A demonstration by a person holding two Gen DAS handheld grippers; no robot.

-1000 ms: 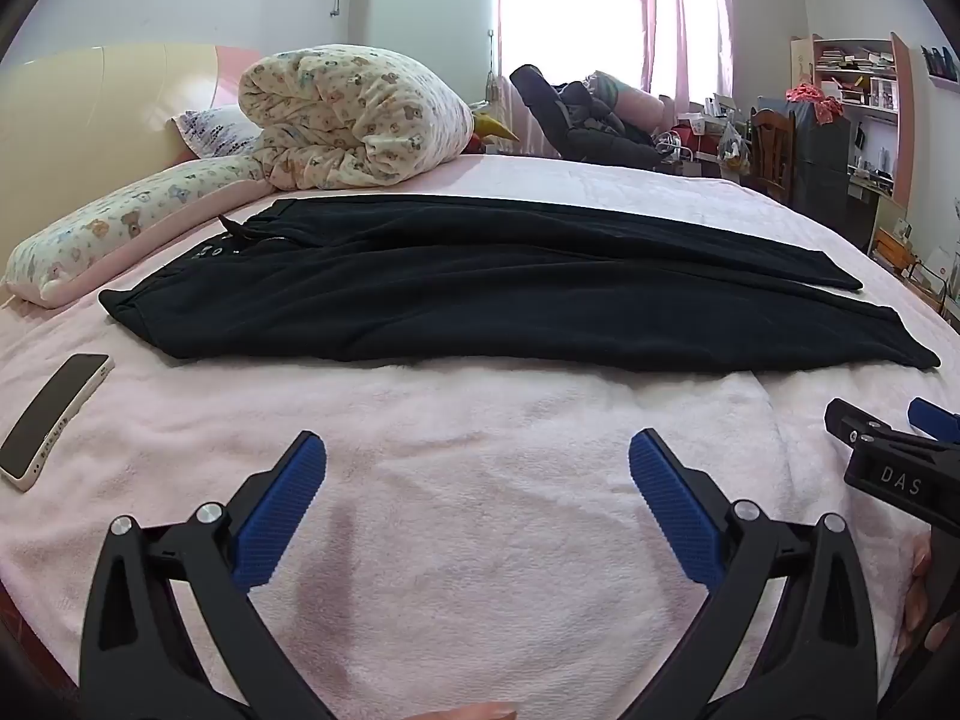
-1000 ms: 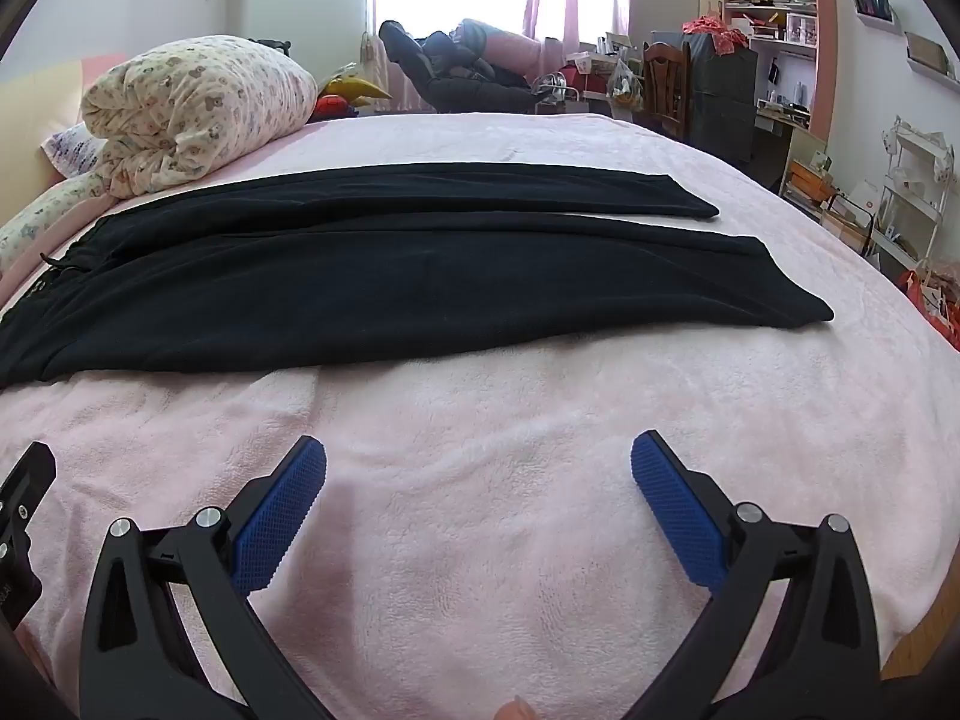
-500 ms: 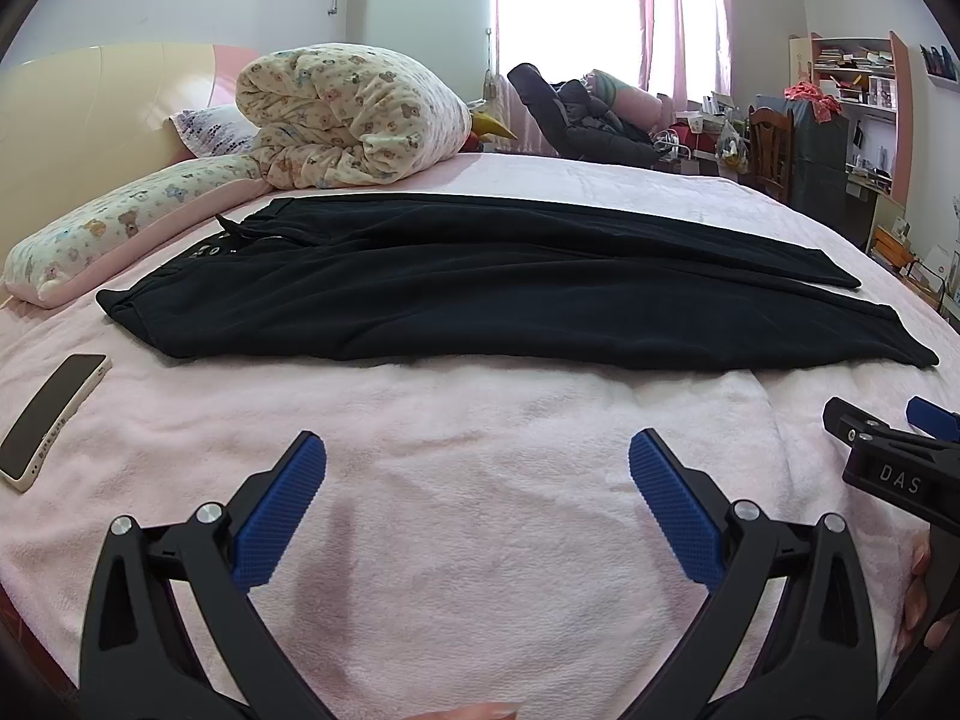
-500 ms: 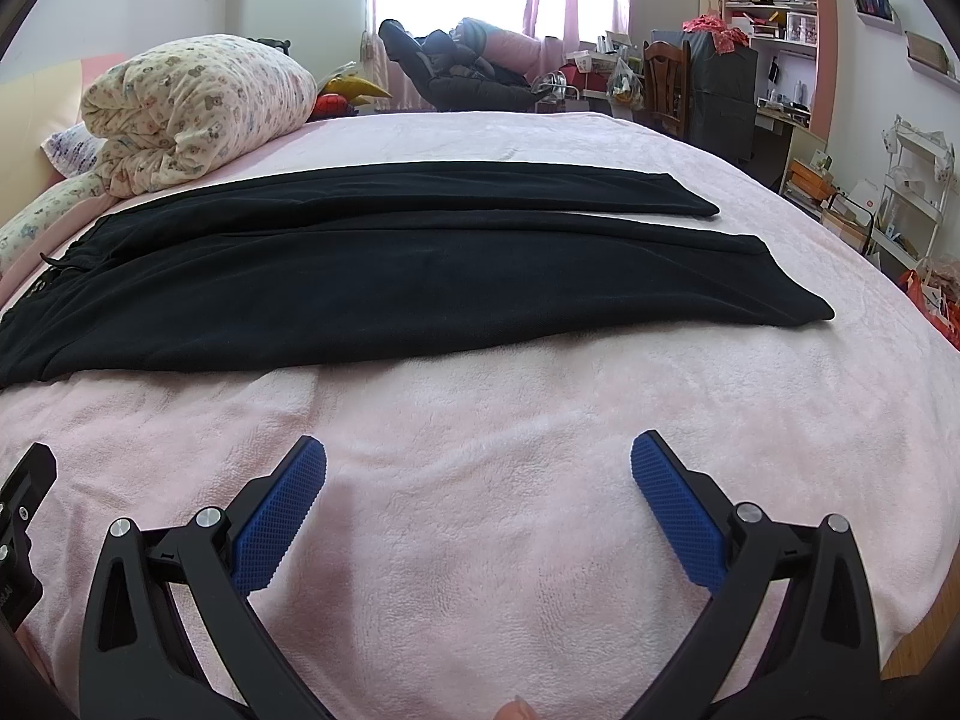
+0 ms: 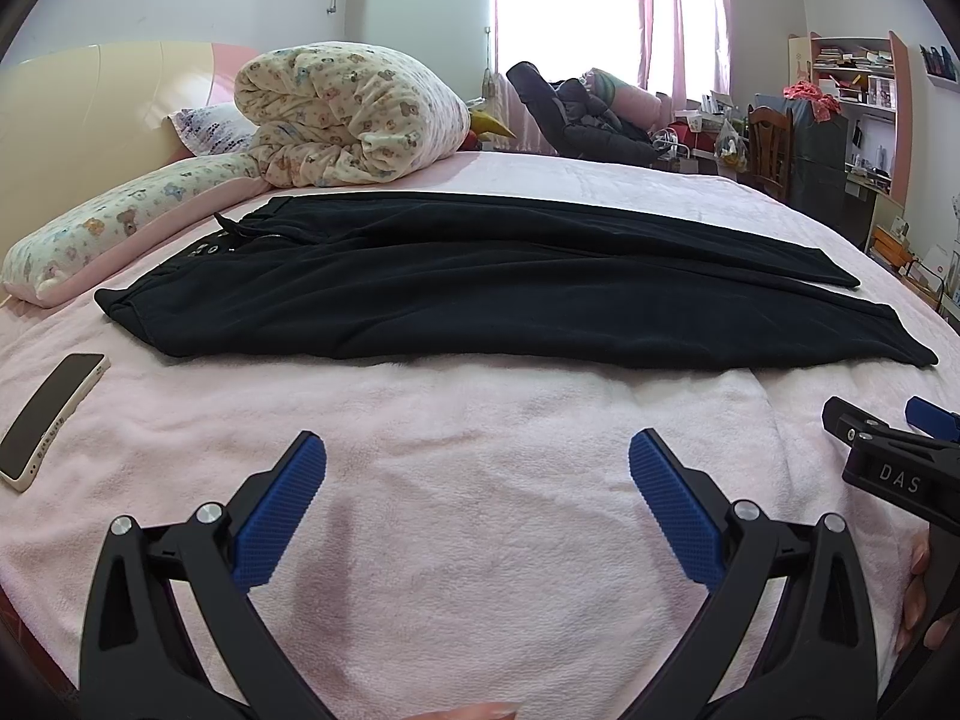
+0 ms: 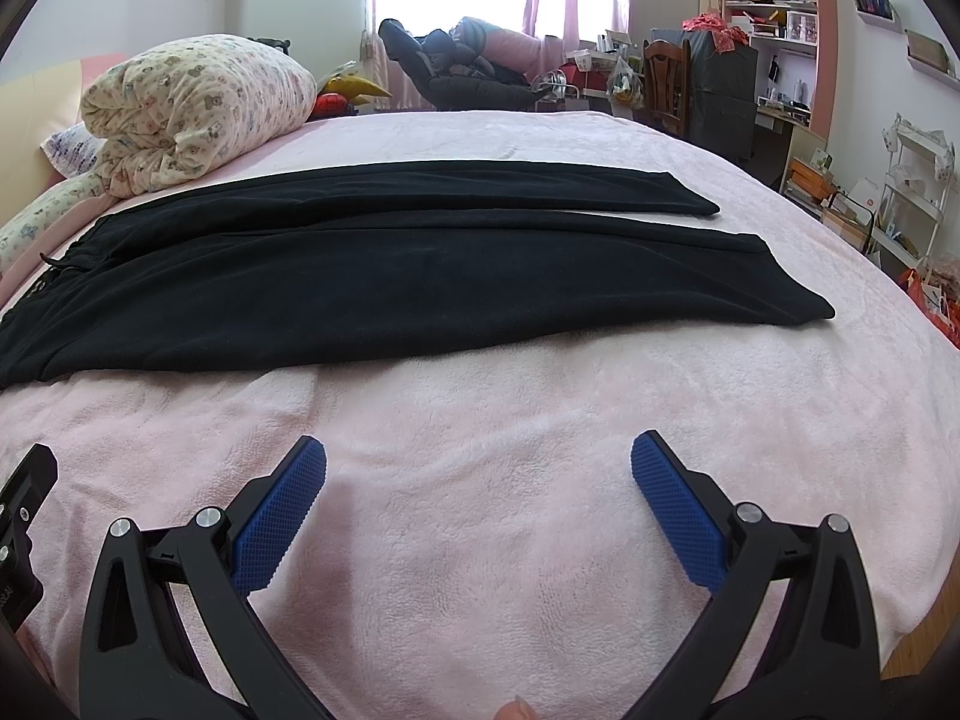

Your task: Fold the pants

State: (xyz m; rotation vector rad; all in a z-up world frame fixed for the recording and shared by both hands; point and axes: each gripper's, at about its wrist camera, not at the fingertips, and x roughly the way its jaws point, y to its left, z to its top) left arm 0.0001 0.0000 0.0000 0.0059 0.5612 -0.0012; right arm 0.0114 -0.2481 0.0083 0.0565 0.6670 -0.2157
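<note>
Black pants (image 5: 492,288) lie flat across a pink bed, waistband to the left, both legs running to the right; they also show in the right wrist view (image 6: 390,276). My left gripper (image 5: 477,462) is open and empty, hovering over the blanket in front of the pants' near edge. My right gripper (image 6: 478,462) is open and empty too, in front of the near leg. The right gripper's side shows at the right edge of the left wrist view (image 5: 888,456).
A phone (image 5: 51,411) lies on the pink blanket (image 5: 480,540) at the left. A rolled quilt (image 5: 348,114) and a long pillow (image 5: 114,222) sit by the headboard. A chair and shelves (image 6: 774,54) stand beyond the bed's right side.
Both views have barely shifted; the pants lie as before and both grippers stay open.
</note>
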